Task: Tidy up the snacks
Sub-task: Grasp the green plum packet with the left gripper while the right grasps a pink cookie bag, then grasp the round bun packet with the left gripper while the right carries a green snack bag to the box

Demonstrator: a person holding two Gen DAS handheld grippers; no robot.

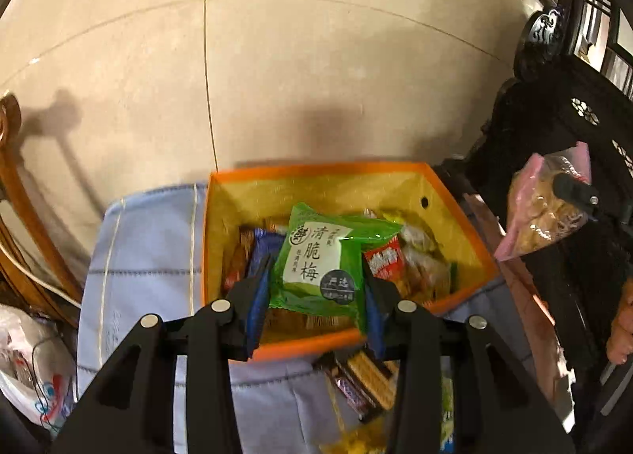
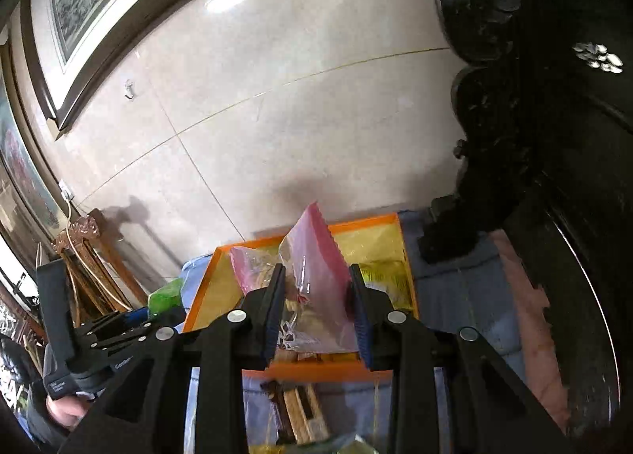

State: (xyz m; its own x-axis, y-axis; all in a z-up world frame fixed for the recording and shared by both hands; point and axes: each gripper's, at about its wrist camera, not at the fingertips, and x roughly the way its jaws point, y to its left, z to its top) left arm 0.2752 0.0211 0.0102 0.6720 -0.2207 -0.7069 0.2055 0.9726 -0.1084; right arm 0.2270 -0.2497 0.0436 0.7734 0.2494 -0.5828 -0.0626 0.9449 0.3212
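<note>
My left gripper (image 1: 316,288) is shut on a green plum-snack packet (image 1: 320,260) and holds it over the orange-rimmed yellow box (image 1: 467,232), which holds several snack packets. My right gripper (image 2: 316,309) is shut on a pink-and-clear bag of biscuits (image 2: 312,280), held above the same box (image 2: 205,288). That bag (image 1: 542,205) also shows at the right of the left wrist view. The left gripper body (image 2: 103,335) with a bit of the green packet (image 2: 164,296) shows at the left of the right wrist view.
The box stands on a pale blue cloth (image 1: 146,252). Wafer packets (image 1: 364,379) lie on the cloth in front of the box. Dark carved furniture (image 2: 554,177) stands at the right, a wooden stand (image 2: 91,256) at the left, a tiled wall (image 1: 277,70) behind.
</note>
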